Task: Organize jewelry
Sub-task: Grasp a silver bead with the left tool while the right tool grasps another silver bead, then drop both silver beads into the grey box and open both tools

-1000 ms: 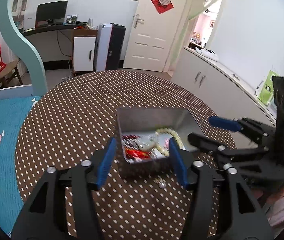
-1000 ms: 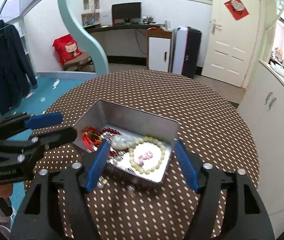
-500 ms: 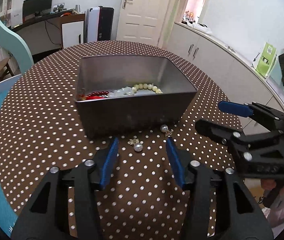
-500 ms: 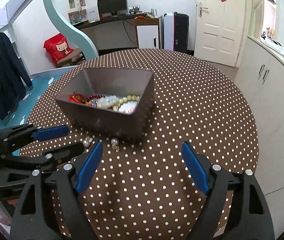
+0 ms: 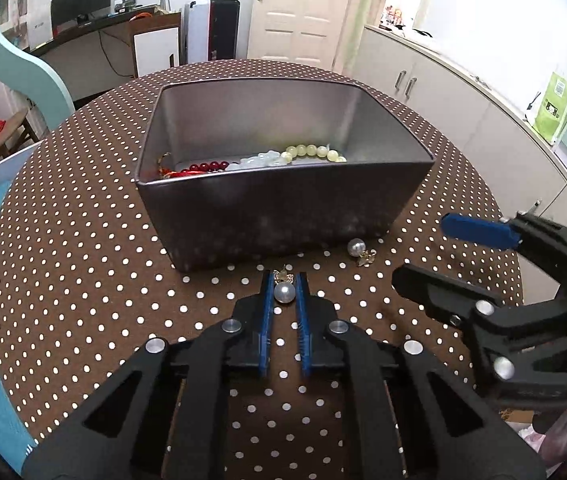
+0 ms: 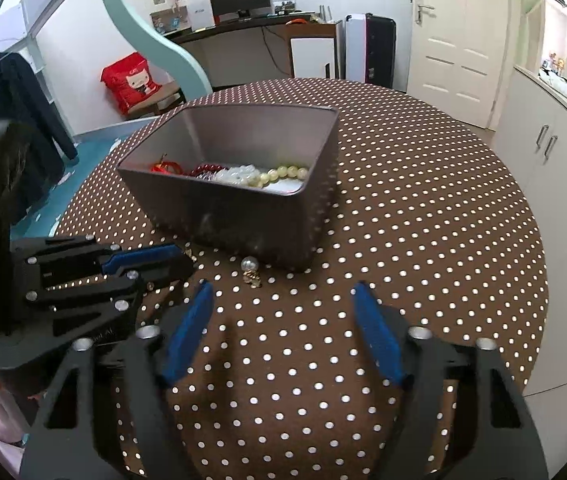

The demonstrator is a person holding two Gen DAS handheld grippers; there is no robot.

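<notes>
**Pearl earring pinched beside the tin**

On the dotted tabletop [image 5: 83, 264] sits the grey tin [image 5: 283, 220] of bead bracelets. The right gripper [image 6: 283, 320] hovers spread and empty. The left gripper [image 5: 284, 292] has just been closing, its jaws pinching a pearl earring [image 5: 284, 292] in front of the tin. A second earring [image 6: 250, 266] lies nearby. Light, round, probably slippery: grip across the pearl's middle.

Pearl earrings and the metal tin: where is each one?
Held pearl earring [image 5: 284, 292], left wrist view, on its pearl.
Loose pearl earring [image 6: 250, 265], right wrist view, on its pearl.
Metal tin [image 5: 283, 208], left wrist view, on its near wall.
</notes>
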